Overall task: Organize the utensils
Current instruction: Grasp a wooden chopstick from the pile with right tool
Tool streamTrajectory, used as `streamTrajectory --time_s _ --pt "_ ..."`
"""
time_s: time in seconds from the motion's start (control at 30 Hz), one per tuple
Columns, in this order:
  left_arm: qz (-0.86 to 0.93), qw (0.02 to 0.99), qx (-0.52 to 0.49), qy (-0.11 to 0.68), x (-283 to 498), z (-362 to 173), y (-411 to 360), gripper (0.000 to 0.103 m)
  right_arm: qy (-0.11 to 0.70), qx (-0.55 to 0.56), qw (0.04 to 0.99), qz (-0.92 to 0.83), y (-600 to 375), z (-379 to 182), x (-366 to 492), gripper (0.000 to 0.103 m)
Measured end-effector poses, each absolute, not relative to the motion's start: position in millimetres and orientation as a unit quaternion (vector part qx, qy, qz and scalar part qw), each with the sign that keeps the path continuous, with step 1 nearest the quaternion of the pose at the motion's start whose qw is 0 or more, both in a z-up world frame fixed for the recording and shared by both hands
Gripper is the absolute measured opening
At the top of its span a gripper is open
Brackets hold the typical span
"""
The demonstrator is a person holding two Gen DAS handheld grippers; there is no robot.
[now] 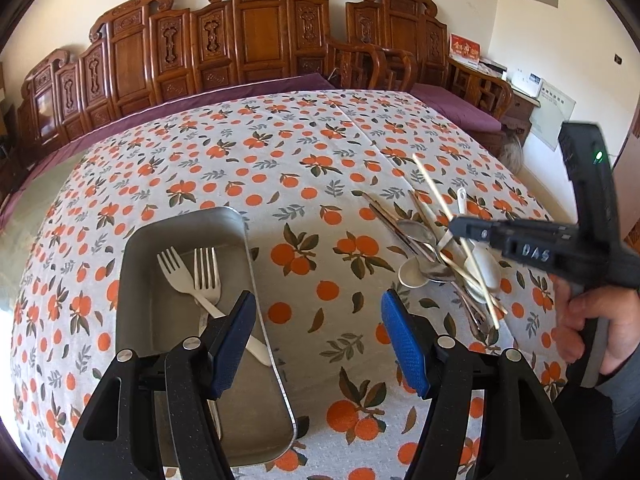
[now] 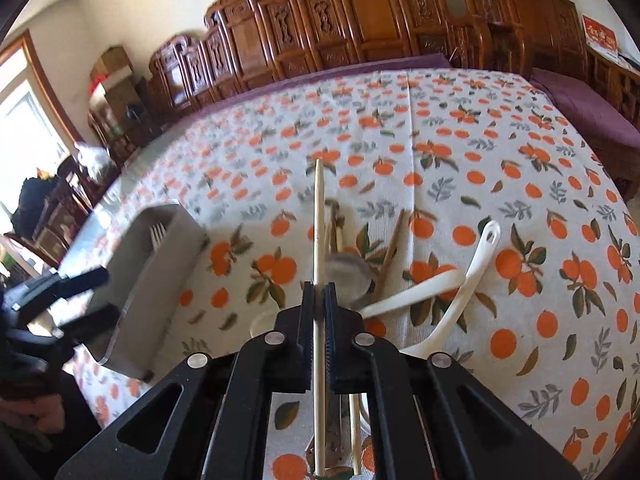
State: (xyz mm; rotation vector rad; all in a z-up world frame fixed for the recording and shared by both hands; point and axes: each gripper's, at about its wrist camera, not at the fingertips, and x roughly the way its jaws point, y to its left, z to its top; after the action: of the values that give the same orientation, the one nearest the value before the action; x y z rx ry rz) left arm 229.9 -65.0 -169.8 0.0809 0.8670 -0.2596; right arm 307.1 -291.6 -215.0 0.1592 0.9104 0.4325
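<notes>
An orange-and-leaf printed cloth (image 1: 304,168) covers the bench, with carved wooden chair backs (image 1: 256,36) lined up behind it, purple cushions (image 1: 460,106) on them, against a cream wall (image 1: 560,44).

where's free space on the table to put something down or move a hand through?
Free: patterned tablecloth between the grey metal tray and the utensil pile, and the whole far stretch toward the carved wooden bench. Crowded: the pile, where the right gripper pinches a pale wooden chopstick; the tray holds two forks.
</notes>
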Motion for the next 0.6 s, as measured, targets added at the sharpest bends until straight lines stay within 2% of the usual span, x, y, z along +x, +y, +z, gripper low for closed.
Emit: streamTrajectory --time_s 0.27,0.6 --pt "-0.131 0.893 0.048 0.428 243.0 -171.3 -89.5 0.062 0.414 0.083 0.887 0.19 -317.1 -204.5 313.9 0.006" --pt "-0.153 0.867 0.057 0.47 288.5 -200.3 -143.3 0.061 0.427 0.081 0.887 0.156 -349.6 -223.1 329.5 0.006"
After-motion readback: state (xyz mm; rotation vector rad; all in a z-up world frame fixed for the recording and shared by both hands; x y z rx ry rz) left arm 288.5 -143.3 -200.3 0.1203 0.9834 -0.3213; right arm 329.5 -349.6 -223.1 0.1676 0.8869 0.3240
